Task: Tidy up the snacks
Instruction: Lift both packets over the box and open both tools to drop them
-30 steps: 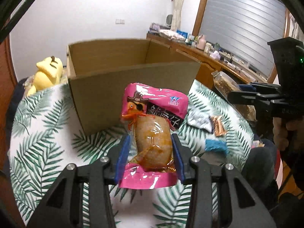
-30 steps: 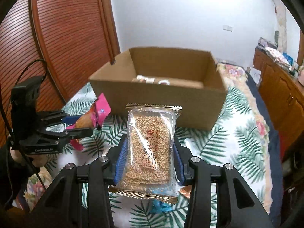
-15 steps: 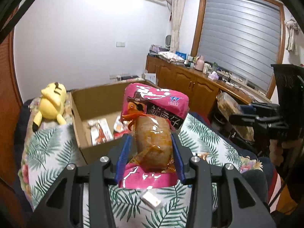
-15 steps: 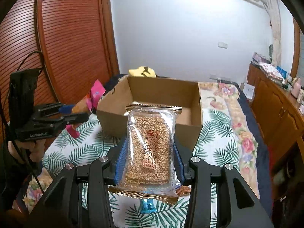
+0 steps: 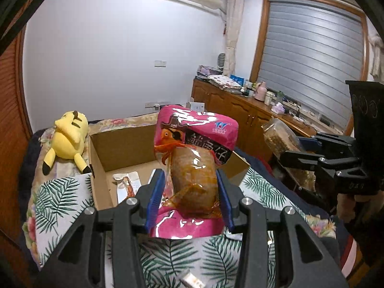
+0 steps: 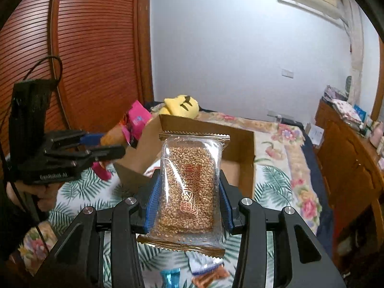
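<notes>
The left gripper (image 5: 190,194) was clamped on a pink snack pouch (image 5: 192,168), the right gripper (image 6: 189,196) on a sesame candy pack (image 6: 190,187). Both were held above the bed, just short of the open cardboard box (image 6: 240,148) ahead, seemingly ready for dropping in.

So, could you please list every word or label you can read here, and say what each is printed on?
"Sesame Soft Candy": sesame candy packet in the right gripper.
"GenRobot.AI": side of the left gripper.
Chinese characters on both packets, and the blue logo on the pink snack packet: not legible to me.
</notes>
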